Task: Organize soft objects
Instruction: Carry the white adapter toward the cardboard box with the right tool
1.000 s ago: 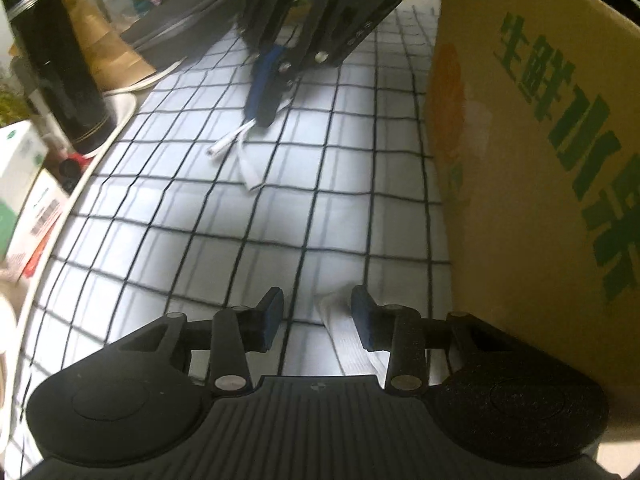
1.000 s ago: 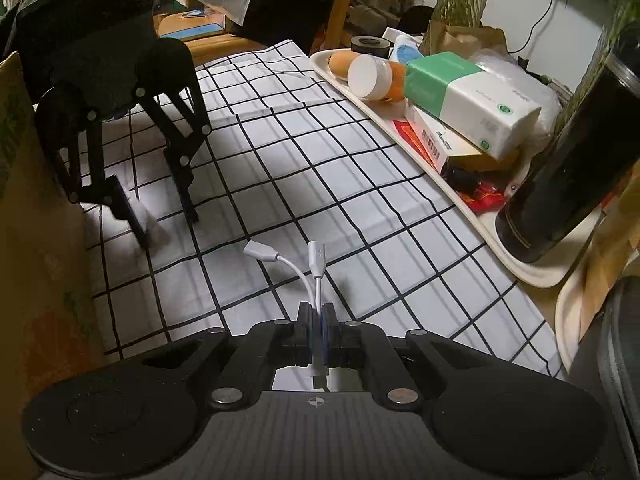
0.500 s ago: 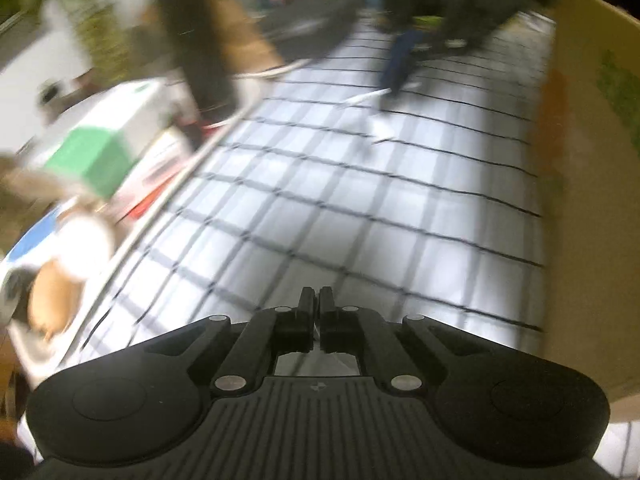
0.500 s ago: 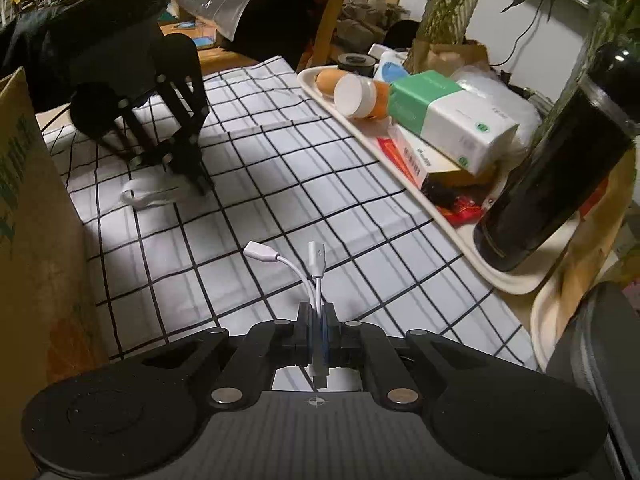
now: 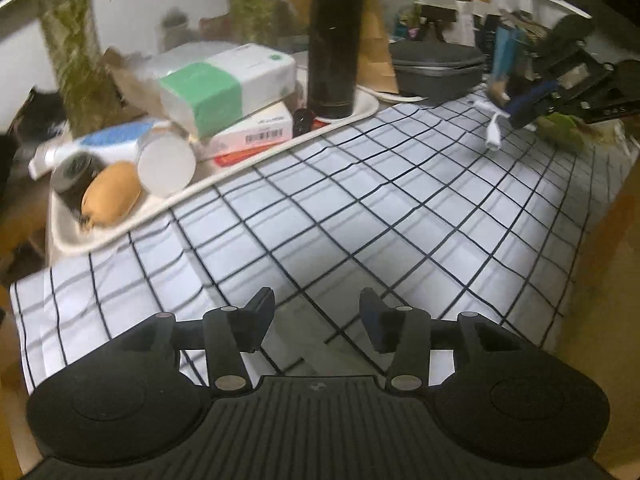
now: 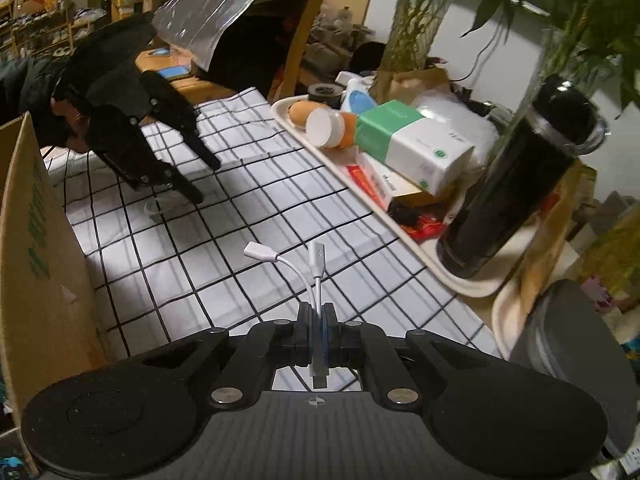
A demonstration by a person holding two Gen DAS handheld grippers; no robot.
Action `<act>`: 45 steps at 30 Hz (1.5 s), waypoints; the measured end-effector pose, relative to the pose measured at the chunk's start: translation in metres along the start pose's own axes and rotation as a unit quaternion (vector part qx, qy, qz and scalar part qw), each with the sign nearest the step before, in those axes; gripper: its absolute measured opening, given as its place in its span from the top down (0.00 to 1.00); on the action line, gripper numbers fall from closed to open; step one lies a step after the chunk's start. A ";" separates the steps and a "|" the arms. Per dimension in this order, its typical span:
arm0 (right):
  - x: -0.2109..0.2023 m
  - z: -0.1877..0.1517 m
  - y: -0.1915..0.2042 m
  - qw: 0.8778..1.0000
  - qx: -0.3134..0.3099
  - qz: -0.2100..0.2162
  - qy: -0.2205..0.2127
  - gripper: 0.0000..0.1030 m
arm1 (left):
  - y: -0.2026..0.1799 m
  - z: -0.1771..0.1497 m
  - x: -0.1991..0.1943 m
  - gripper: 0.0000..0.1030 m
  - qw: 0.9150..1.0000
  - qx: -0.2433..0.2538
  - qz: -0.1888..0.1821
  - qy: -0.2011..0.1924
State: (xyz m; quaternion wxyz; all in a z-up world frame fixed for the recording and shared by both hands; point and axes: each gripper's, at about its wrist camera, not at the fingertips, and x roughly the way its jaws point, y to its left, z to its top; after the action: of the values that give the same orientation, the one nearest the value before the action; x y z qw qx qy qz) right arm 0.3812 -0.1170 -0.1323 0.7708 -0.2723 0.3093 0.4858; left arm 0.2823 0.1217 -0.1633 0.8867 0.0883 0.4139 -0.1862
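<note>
A: Gapes wide now on the left gripper (image 5: pixel 318 320), against a tight pinch half a second back; holds nothing between the fingers (image 5: pixel 262 320). Also faces the tray (image 5: pixel 224 178) at ten o'clock rather than running along the cardboard box (image 5: pixel 608 260).

B: And the piece carried over there?

A: Looks let go. From the right wrist view, shows a small pale thing (image 6: pixel 158 206) on the checked tablecloth (image 6: pixel 256 216) at ten o'clock, just under the tips of that gripper. Too faint and blurred to name, and cannot tell whether touching a fingertip.

B: Landed inside the box, then?

A: No. Lies on the cloth, beside the box wall at nine o'clock, not in it. Reads as a drop or a re-grip rather than a finished placement, so probably needs picking up again.

B: Right side?

A: No change there. Stays clenched on the white adapter cable (image 6: pixel 316 280), with both plug ends sticking up past the right gripper (image 6: pixel 318 320) toward twelve o'clock. Hangs above the cloth at two o'clock in the left wrist view, well apart from the tray.

B: Meaning for the tidy-up?

A: One soft item secured but not yet stowed, one loose on the cloth. Calls for care near the black tumbler (image 6: pixel 516 184) at two o'clock, which might tip if knocked.
</note>
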 end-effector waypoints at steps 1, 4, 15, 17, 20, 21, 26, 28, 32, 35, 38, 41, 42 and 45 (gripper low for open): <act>-0.004 0.000 0.000 1.000 0.002 -0.005 -0.002 0.94 | -0.001 -0.001 0.000 0.55 1.000 -0.005 0.010 0.009; -0.017 -0.002 0.000 1.000 0.016 -0.020 -0.008 0.94 | 0.000 -0.007 0.003 0.55 0.998 -0.026 0.036 0.036; -0.073 0.000 0.009 0.992 0.093 -0.075 -0.044 0.94 | -0.018 -0.016 0.006 0.85 0.997 -0.025 0.040 0.057; -0.084 -0.001 0.014 0.989 0.109 -0.081 -0.055 0.94 | -0.019 -0.015 0.007 0.87 0.997 -0.026 0.043 0.055; -0.094 -0.002 0.023 0.988 0.124 -0.074 -0.062 0.94 | -0.018 -0.015 0.005 0.99 0.997 -0.039 0.050 0.047; -0.097 -0.002 0.027 0.987 0.127 -0.072 -0.064 0.94 | -0.017 -0.014 0.003 0.99 0.996 -0.042 0.055 0.047; -0.111 -0.007 0.043 0.984 0.151 -0.064 -0.075 0.94 | -0.029 -0.006 -0.021 0.99 0.997 -0.028 0.066 0.027; -0.116 -0.008 0.050 0.982 0.157 -0.062 -0.081 0.94 | -0.036 -0.002 -0.031 0.99 0.997 -0.017 0.076 0.019; -0.127 -0.012 0.062 0.980 0.169 -0.055 -0.093 0.94 | -0.037 0.004 -0.054 0.99 0.995 -0.028 0.093 0.002; -0.134 -0.014 0.074 0.978 0.175 -0.045 -0.102 0.94 | -0.038 0.006 -0.075 0.99 0.994 -0.034 0.100 -0.013; -0.138 -0.014 0.086 0.979 0.171 -0.040 -0.106 0.94 | -0.044 0.012 -0.097 0.99 0.993 -0.028 0.108 -0.027; -0.143 -0.013 0.096 0.978 0.171 -0.034 -0.113 0.94 | -0.053 0.019 -0.120 0.99 0.992 -0.019 0.120 -0.041; -0.145 -0.013 0.099 0.978 0.172 -0.033 -0.116 0.94 | -0.056 0.022 -0.128 0.99 0.991 -0.018 0.124 -0.045; -0.149 -0.013 0.107 0.976 0.176 -0.030 -0.122 0.94 | -0.066 0.030 -0.149 0.99 0.990 -0.017 0.129 -0.061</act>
State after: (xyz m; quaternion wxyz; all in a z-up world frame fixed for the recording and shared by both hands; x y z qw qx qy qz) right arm 0.2300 -0.1723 -0.0432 0.8526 -0.0805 0.2856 0.4301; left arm 0.1888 0.0902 -0.0300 0.9282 0.1141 0.3475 -0.0682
